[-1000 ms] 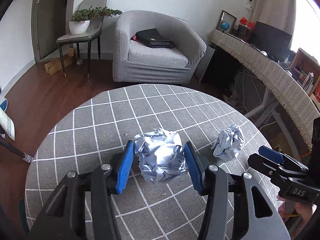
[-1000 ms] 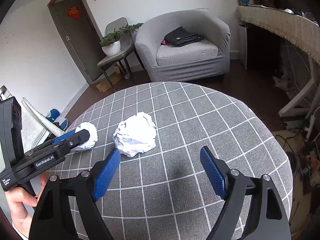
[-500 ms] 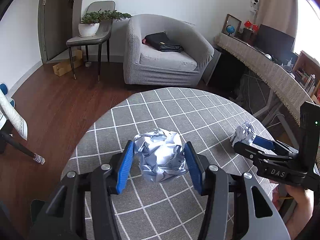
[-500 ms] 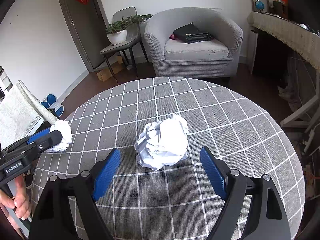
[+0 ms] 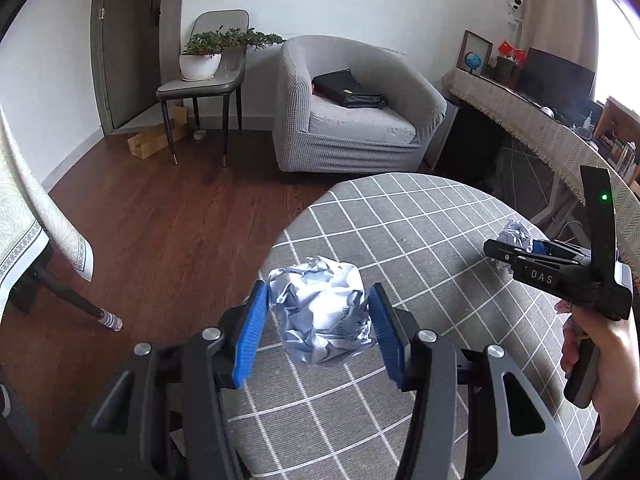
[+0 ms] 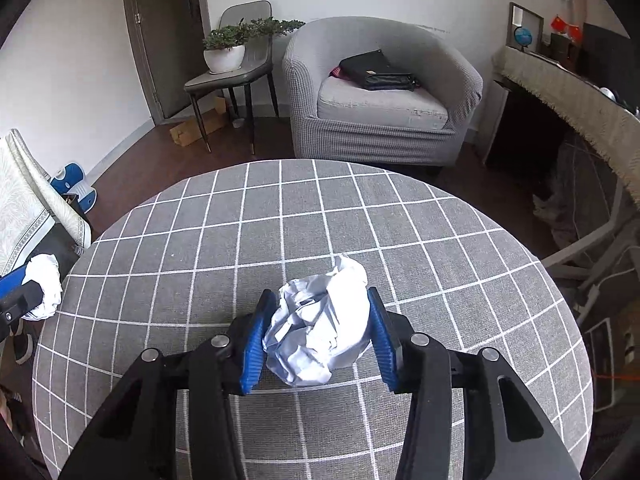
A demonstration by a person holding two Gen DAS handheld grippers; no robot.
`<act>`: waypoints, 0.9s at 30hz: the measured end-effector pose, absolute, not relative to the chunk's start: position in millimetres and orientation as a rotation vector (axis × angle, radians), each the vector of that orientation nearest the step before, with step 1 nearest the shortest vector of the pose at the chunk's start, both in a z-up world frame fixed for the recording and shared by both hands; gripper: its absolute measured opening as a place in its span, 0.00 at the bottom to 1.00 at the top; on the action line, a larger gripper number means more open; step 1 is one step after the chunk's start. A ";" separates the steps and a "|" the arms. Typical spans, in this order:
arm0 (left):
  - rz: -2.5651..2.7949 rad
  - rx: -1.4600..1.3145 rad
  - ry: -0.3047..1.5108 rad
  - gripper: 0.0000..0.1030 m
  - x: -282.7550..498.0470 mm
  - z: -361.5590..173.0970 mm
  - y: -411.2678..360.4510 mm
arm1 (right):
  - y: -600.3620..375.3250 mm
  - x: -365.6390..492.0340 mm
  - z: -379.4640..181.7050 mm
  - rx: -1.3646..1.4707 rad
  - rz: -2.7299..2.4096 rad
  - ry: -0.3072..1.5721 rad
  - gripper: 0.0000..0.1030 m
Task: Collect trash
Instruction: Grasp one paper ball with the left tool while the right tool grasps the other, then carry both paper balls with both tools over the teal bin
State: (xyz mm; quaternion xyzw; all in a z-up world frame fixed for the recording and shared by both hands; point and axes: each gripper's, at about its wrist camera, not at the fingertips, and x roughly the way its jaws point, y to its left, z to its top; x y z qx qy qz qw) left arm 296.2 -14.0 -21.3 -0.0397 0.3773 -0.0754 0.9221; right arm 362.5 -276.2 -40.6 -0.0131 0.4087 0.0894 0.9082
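Between the blue pads of my left gripper (image 5: 318, 286) sits a crumpled white paper ball (image 5: 320, 320), gripped and carried over the left edge of the round grey checked table (image 5: 400, 220). My right gripper (image 6: 320, 291) has its jaws closing around a second crumpled paper ball (image 6: 320, 328) that rests on the table (image 6: 280, 208); both pads touch its sides. In the left wrist view the right gripper (image 5: 516, 256) appears at the right, held by a hand (image 5: 600, 352). In the right wrist view the left gripper (image 6: 16, 292) and its ball (image 6: 44, 288) show at the left edge.
Beyond the table stands a grey armchair (image 6: 380, 92) with a black bag on it. A chair (image 6: 232, 76) bearing a potted plant is by the door. A cloth-covered desk (image 6: 580, 92) runs along the right; another draped table (image 5: 24, 208) stands left on the wood floor.
My left gripper carried its paper ball leftward to the table's edge. My right gripper came up around the second ball and its jaws narrowed from wide open onto it.
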 end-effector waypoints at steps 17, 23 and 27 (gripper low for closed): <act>-0.015 -0.177 0.792 0.53 253.3 -23.1 80.8 | -179.7 325.4 -12.9 -0.021 0.408 0.800 0.45; 0.036 -0.151 0.818 0.53 225.6 -33.2 97.3 | -148.0 301.0 -10.5 -0.039 0.475 0.790 0.45; 0.057 -0.134 0.832 0.53 207.6 -39.2 104.7 | -128.3 278.6 -11.7 -0.066 0.515 0.785 0.45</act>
